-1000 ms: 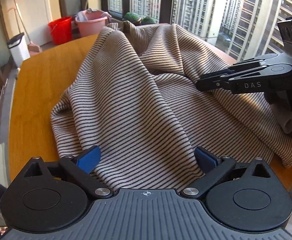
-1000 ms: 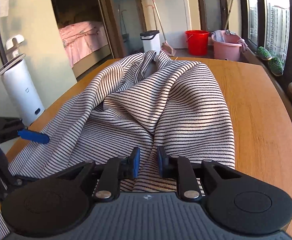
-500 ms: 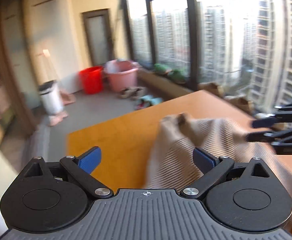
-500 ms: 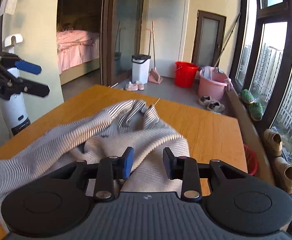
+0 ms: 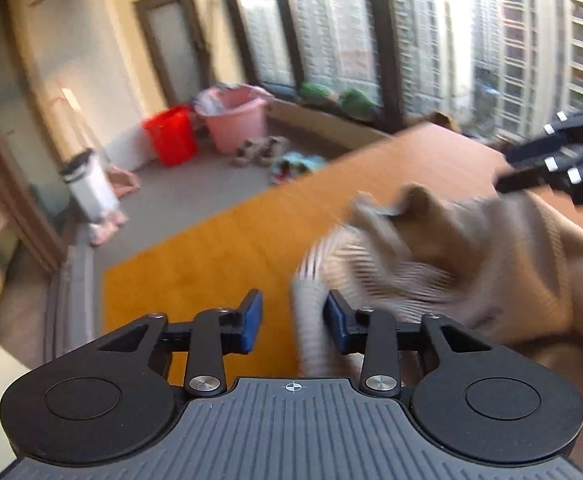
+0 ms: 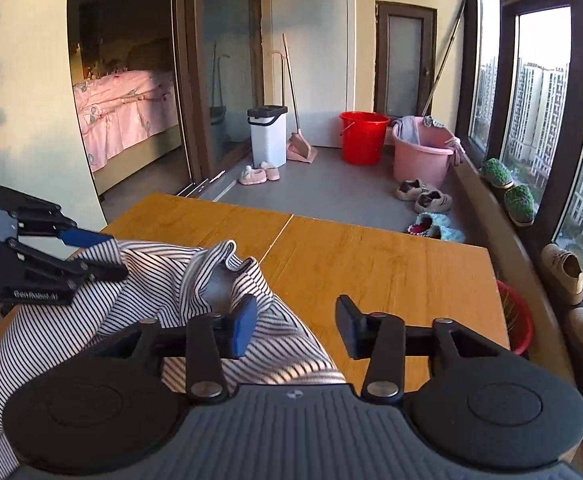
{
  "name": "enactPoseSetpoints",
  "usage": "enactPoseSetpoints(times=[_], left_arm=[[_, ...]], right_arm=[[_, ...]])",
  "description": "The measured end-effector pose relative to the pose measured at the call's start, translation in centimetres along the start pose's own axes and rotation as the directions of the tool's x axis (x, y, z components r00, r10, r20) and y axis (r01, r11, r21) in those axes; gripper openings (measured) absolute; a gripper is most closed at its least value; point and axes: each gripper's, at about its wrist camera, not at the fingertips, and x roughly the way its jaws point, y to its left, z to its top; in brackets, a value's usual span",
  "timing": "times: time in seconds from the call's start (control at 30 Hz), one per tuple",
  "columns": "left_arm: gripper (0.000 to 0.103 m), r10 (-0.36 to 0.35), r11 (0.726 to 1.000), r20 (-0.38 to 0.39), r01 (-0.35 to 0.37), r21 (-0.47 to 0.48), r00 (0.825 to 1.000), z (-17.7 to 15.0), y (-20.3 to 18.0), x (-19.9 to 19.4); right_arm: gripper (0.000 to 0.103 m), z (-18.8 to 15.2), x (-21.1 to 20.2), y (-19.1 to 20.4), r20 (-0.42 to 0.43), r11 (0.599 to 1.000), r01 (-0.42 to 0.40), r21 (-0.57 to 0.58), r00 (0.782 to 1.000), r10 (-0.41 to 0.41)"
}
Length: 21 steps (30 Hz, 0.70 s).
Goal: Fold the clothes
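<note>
So this looks like the regrip bit of folding, somewhere between one fold and the next. The striped shirt [image 6: 159, 280] is bunched in a heap on the near-left part of the wooden worktop [image 6: 379, 264], with the far and right side of the worktop bare. The left tongs [image 5: 293, 322] are closing, and a rolled edge of the shirt runs between the blue pads, up against the right one, but there's a clear gap on the left side, so I wouldn't call it a grip yet. The right tongs [image 6: 295, 326] are opening, with only bare worktop between the pads; the cloth sits under and behind the left pad, not pinched. The left view is pretty smeared, so I can't tell which part of the shirt that edge is, hem or sleeve. My guess for the next move: let the left tongs finish clamping that edge, get the right tongs onto a matching edge, then pull the shirt out flat before folding.
</note>
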Motion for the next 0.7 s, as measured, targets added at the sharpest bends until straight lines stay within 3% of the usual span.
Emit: enactPoseSetpoints(times=[0.03,0.1,0.17,0.2,0.23,0.27,0.3,0.33,0.43,0.53,0.6,0.63,0.7], left_arm=[[0.038,0.068,0.998,0.01,-0.068,-0.002,0.998,0.1,0.9,0.3],[0.035,0.251,0.968,0.022,-0.251,0.019,0.968,-0.3,2.4,1.2],[0.035,0.294,0.955,0.003,-0.294,-0.027,0.956,-0.4,4.7,1.5],[0.036,0.259,0.963,-0.014,-0.259,-0.076,0.966,-0.4,5.9,1.5],[0.046,0.162,0.977,-0.026,-0.164,-0.139,0.986,-0.2,7.0,1.3],[0.065,0.038,0.982,-0.025,-0.042,-0.184,0.999,0.1,7.6,1.3],[0.076,-0.088,0.972,-0.016,0.082,-0.219,0.996,0.4,7.9,1.5],[0.09,-0.201,0.951,-0.007,0.194,-0.239,0.979,0.6,7.8,1.9],[0.092,-0.404,0.887,-0.021,0.386,-0.255,0.914,0.7,5.7,4.1],[0.091,-0.45,0.871,-0.064,0.422,-0.254,0.891,-0.2,3.4,5.9],[0.084,-0.46,0.866,-0.087,0.424,-0.266,0.884,-0.9,2.8,6.6],[0.075,-0.46,0.865,-0.09,0.423,-0.271,0.883,-1.4,2.6,6.6],[0.065,-0.459,0.864,-0.092,0.42,-0.278,0.883,-2.2,2.4,6.5]], right_arm=[[0.053,0.3,1.4,-0.1,-0.023,1.0,-0.011,0.007,1.0,0.011],[0.053,0.2,3.9,-0.2,-0.085,1.0,0.017,0.01,0.996,-0.016],[0.053,-0.4,5.1,-0.1,-0.106,0.995,0.091,-0.033,0.99,-0.094],[0.053,-0.7,5.1,-0.1,-0.094,0.987,0.142,-0.073,0.984,-0.149],[0.053,-1.0,5.1,-0.2,-0.079,0.975,0.192,-0.109,0.976,-0.201],[0.053,-1.0,4.9,-0.6,-0.062,0.965,0.229,-0.125,0.969,-0.238],[0.053,-0.7,4.6,-1.1,-0.054,0.965,0.236,-0.113,0.969,-0.243],[0.053,-0.2,4.2,-1.8,-0.05,0.974,0.213,-0.078,0.975,-0.217],[0.053,1.1,3.3,-4.1,-0.05,0.996,0.018,0.089,0.999,-0.013],[0.055,0.7,3.8,-4.8,-0.078,0.972,-0.137,0.193,0.985,0.154],[0.056,-0.4,4.6,-4.4,-0.117,0.972,-0.145,0.183,0.979,0.168],[0.056,-1.0,5.0,-4.3,-0.139,0.974,-0.139,0.181,0.976,0.165],[0.056,-2.1,5.7,-4.1,-0.177,0.976,-0.128,0.175,0.971,0.159]])
